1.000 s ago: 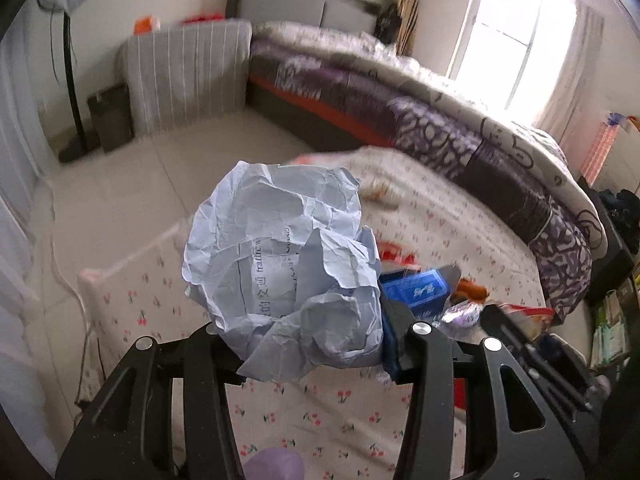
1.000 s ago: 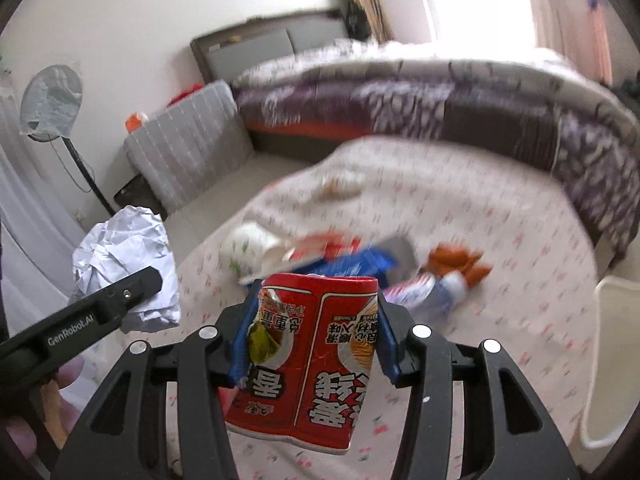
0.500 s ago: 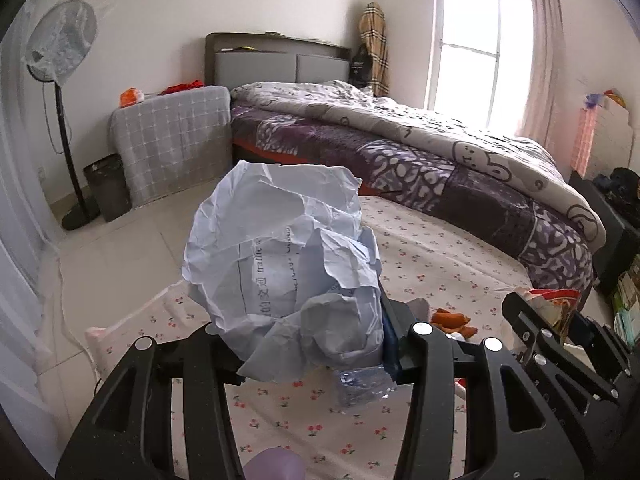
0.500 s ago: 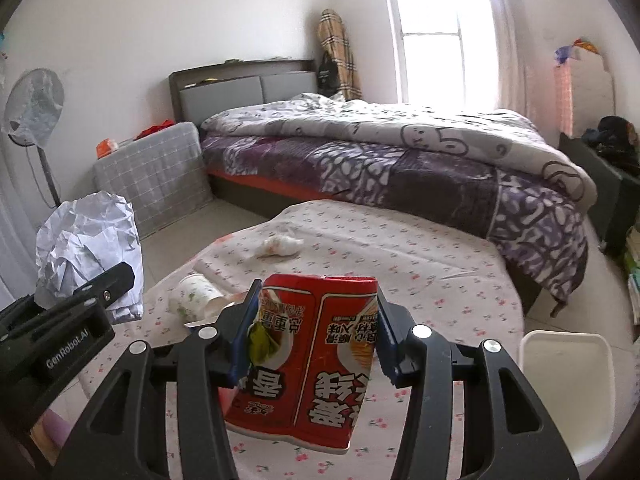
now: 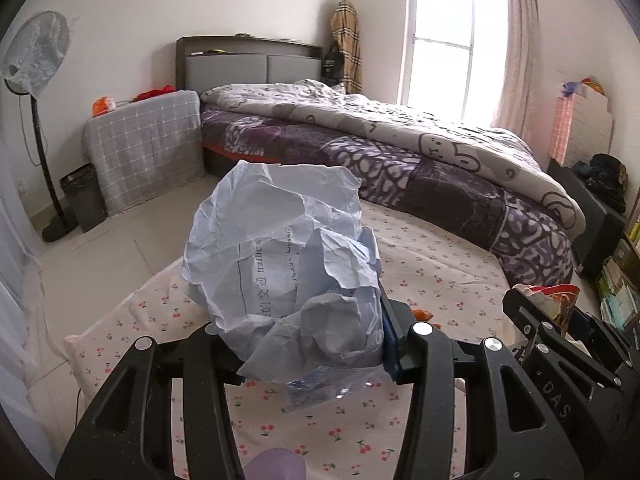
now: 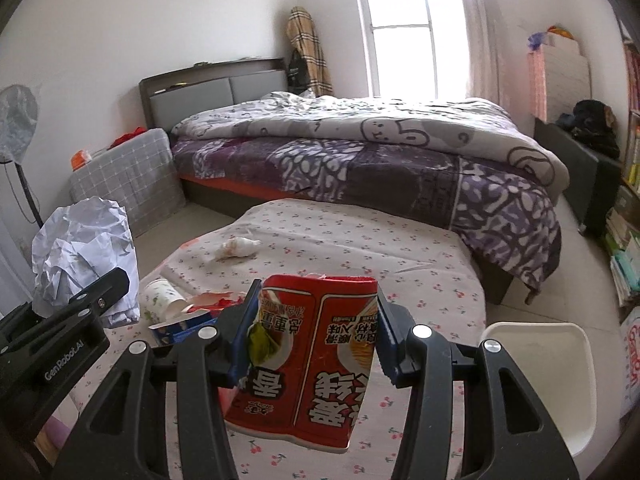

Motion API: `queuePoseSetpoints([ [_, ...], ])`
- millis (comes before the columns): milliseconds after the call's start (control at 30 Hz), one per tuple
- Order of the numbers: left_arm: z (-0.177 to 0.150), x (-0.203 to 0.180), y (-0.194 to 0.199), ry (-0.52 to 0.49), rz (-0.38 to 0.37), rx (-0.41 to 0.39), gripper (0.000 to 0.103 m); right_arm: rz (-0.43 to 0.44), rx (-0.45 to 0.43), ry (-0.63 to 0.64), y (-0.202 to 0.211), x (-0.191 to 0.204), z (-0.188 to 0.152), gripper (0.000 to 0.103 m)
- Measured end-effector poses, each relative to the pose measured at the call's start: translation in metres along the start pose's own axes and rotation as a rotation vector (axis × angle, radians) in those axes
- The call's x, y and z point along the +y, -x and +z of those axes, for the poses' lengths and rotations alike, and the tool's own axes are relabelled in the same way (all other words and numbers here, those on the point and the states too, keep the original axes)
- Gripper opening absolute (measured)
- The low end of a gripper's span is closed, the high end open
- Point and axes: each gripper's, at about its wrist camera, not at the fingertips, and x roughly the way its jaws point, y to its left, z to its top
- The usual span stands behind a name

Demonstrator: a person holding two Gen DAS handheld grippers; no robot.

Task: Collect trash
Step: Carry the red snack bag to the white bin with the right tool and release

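The right gripper [image 6: 316, 344] is clenched on a red snack packet [image 6: 308, 364], long axis upright between the jaws. The white bin [image 6: 548, 376] stands just right of it at the table's near right edge. The left gripper [image 5: 304, 344] grasps a crumpled paper ball [image 5: 280, 264] and hangs farther left, so the right hand is nearer the bin.

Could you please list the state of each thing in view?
Left gripper: shut on paper ball.
Right gripper: shut on red packet, crushed.
Paper cup: tipped over on table.
Tissue: crumpled on table.
White bin: open.
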Motion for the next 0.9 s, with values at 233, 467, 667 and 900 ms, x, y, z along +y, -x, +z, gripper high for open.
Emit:
queuePoseSetpoints([
  [233, -0.001, -0.025, -0.002, -0.029, -0.041, 0.003, 0.046, -0.043, 0.000, -0.016, 0.006, -0.025, 0.000, 0.050],
  [467, -0.006, -0.051, -0.005, -0.065, -0.079, 0.010, 0.046, -0.089, -0.002, -0.042, 0.013, -0.053, 0.000, 0.050],
  [667, -0.009, -0.075, -0.007, -0.097, -0.114, 0.011, 0.046, -0.129, 0.006, -0.070, 0.017, -0.078, -0.001, 0.050],
  [900, -0.014, -0.102, -0.009, -0.125, -0.151, 0.017, 0.046, -0.175, 0.011, -0.108, 0.024, -0.107, -0.002, 0.050],
])
